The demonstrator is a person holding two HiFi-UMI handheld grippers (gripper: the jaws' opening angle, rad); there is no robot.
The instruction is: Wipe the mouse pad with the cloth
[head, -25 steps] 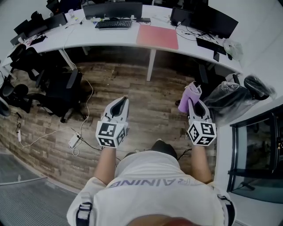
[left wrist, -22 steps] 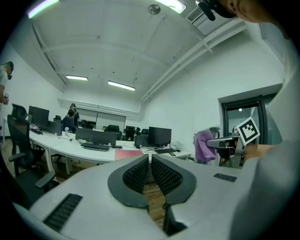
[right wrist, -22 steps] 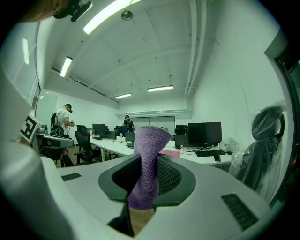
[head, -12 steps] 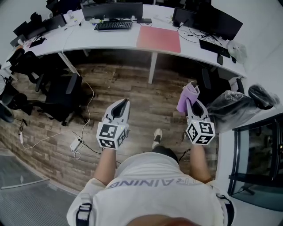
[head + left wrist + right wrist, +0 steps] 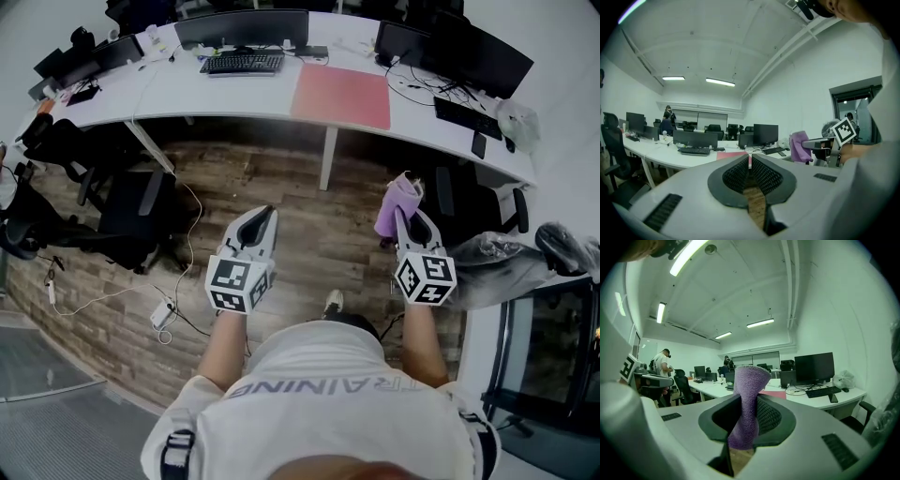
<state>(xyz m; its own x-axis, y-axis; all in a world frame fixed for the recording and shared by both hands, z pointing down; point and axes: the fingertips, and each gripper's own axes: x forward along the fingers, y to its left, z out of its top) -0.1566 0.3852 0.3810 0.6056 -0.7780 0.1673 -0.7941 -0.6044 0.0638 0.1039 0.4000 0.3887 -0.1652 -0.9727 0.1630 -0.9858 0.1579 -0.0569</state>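
A pink mouse pad (image 5: 341, 95) lies flat on the long white desk (image 5: 187, 89) ahead, right of a black keyboard (image 5: 242, 63); it shows as a thin pink strip (image 5: 732, 155) in the left gripper view. My right gripper (image 5: 403, 217) is shut on a purple cloth (image 5: 397, 203), which sticks up between the jaws (image 5: 747, 404). My left gripper (image 5: 263, 215) is shut with nothing in it (image 5: 750, 161). Both are held over the wooden floor, well short of the desk.
Monitors (image 5: 247, 26) and a second keyboard (image 5: 466, 117) stand on the desk. Black office chairs (image 5: 131, 211) sit left on the wood floor (image 5: 309, 225), with cables and a power strip (image 5: 161, 312). A desk leg (image 5: 328, 157) stands ahead. People (image 5: 661, 364) are far off.
The view has advanced toward the desk: the mouse pad and keyboard sit lower and larger. Both grippers keep their places and the cloth stays held.
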